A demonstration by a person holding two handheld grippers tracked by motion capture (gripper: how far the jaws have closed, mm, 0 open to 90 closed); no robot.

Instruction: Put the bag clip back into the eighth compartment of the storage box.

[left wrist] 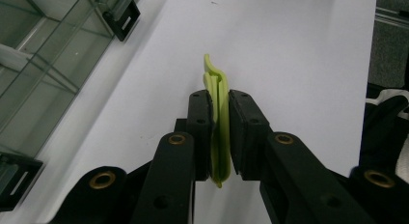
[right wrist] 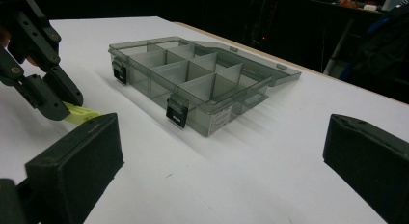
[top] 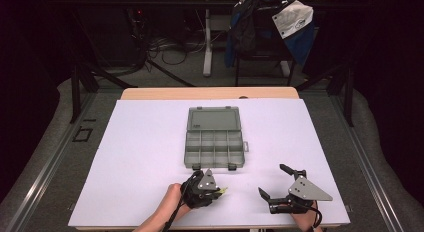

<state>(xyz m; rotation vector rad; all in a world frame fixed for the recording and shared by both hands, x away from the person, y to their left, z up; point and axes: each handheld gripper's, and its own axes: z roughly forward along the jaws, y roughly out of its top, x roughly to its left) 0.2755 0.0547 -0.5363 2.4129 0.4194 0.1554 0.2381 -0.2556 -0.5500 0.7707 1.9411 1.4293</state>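
Yellow-green plastic clip sits clamped edge-on between the two black jaws of the left gripper, its curved tip poking out past the jaw ends and its lower end hanging just below the pads; in the high view only a small yellow-green sliver shows at the gripper's nose, low on the white table sheet near the front edge. Ahead of that gripper and a little to its right lies a smoky grey compartment box, lid folded flat open behind it, two black latches on its near wall, the divided cells showing nothing inside that can be made out. The right gripper rests well apart to the right, its jaws spread wide with bare sheet between them, holding nothing. From the right gripper view the left gripper's claw and the clip's tip sit at the far left, just above the sheet; whether the clip touches it cannot be told
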